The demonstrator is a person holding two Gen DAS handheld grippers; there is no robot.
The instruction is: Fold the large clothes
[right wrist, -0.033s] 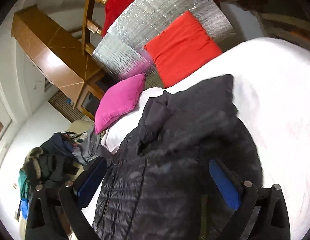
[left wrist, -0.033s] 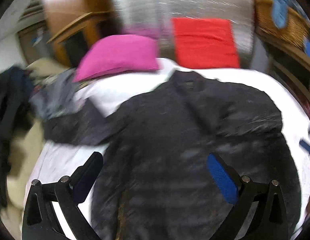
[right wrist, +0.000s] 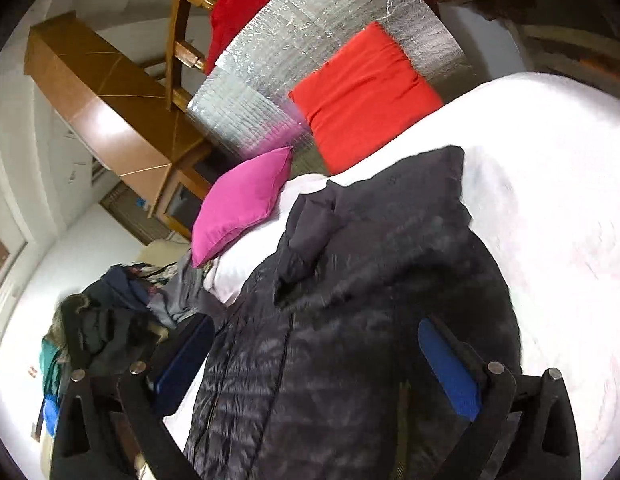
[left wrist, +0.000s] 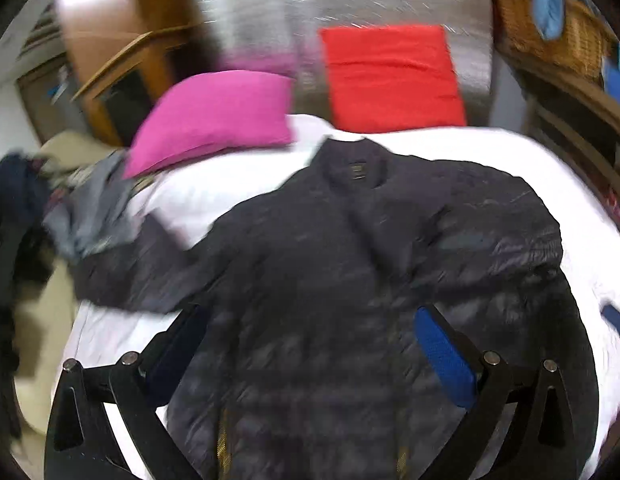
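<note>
Right wrist view: puffer jacket (right wrist: 350,340) probably light, slippery, soft; best pinched at sleeve cuff; both hand-held grippers (right wrist: 314,364) (left wrist: 310,356) wide open, empty.

A bed with a white cover (right wrist: 550,208) serves as the reference point; at its head stands a silver quilted foil panel (right wrist: 310,52), with a red cushion (right wrist: 362,96) leaning against it and a magenta cushion (right wrist: 241,204) beside that on the cover. Past the magenta cushion's side of the bed are glossy brown wooden cabinets (right wrist: 109,108) against white walls (right wrist: 89,248), with a heap of dark clothes (right wrist: 105,320) lower down. On the bed's opposite side sits a wicker basket (left wrist: 550,32) on a wooden shelf.
</note>
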